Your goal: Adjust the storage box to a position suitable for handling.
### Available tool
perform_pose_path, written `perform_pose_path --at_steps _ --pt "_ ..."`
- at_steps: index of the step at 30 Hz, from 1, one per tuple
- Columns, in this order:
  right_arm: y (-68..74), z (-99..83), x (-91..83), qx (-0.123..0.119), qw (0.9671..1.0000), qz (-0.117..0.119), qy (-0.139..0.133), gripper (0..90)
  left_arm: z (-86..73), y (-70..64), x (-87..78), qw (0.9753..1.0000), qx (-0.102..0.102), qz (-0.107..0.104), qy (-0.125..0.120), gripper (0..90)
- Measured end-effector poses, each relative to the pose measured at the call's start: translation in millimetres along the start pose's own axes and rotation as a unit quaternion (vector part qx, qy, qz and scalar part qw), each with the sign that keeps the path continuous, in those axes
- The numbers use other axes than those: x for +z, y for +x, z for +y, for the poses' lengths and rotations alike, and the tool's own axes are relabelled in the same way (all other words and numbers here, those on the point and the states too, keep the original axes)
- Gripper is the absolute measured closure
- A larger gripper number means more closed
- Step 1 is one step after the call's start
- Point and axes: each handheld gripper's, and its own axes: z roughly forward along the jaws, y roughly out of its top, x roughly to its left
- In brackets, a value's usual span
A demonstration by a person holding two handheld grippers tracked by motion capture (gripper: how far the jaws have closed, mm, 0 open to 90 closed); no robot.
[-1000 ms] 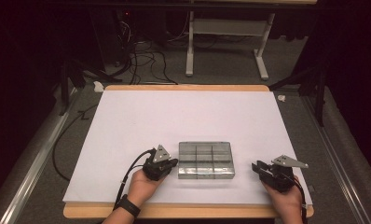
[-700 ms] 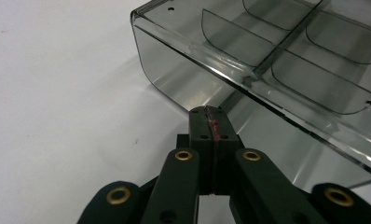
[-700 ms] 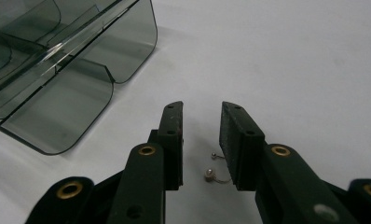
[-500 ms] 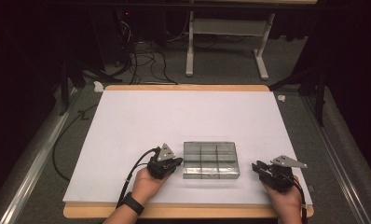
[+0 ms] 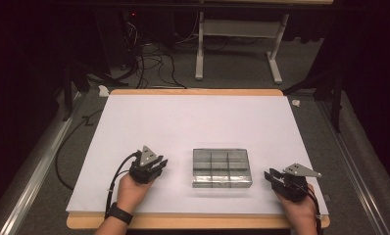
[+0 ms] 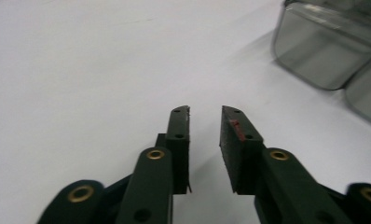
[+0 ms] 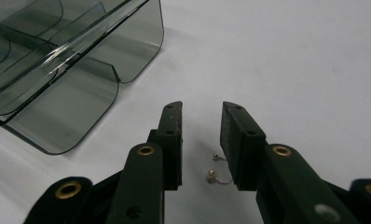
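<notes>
A clear grey compartment box (image 5: pixel 221 168) with its lid down lies on the white table sheet (image 5: pixel 193 122), near the front. My left gripper (image 5: pixel 159 165) rests a short way left of it, open, with nothing between the jaws (image 6: pixel 204 116). In the left gripper view the box (image 6: pixel 321 51) shows at the upper right. My right gripper (image 5: pixel 271 175) sits just right of the box, also open (image 7: pixel 201 112). A tiny bent metal wire piece with bead ends (image 7: pixel 217 171) lies on the sheet between its jaws. The box's corner (image 7: pixel 67 79) is to the upper left there.
The white sheet covers a wooden tabletop (image 5: pixel 198 91) whose edge shows at the back and front. Cables (image 5: pixel 149 63) and a white stand's legs (image 5: pixel 237 49) are on the floor behind. A metal rail (image 5: pixel 31 171) runs along the left.
The box slid slightly to the right while the left gripper was against it. My left gripper has since drawn back to the left, off the box. The right gripper stayed put.
</notes>
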Motion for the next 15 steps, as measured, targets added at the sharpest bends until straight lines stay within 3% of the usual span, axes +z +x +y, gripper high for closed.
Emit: perform_pose_path --at_steps 3,5,8,15 --pt "2.2 0.9 -0.2 -0.012 0.9999 -0.010 0.004 70.5 -3.3 9.3 -1.9 0.9998 -0.009 -0.010 -0.012 65.1" --pt "4.3 1.2 -0.9 -0.015 0.9998 -0.015 0.001 70.5 -4.8 11.7 2.2 0.9999 -0.016 0.000 0.002 61.7" --pt "5.2 0.9 -4.0 -0.019 0.9997 -0.016 -0.003 71.0 -5.4 11.5 2.9 0.9999 -0.015 0.002 0.004 56.3" --pt "13.7 -1.0 -10.7 -0.033 0.9994 -0.001 -0.006 74.0 -4.7 12.5 3.2 0.9997 -0.024 0.002 0.005 49.5"
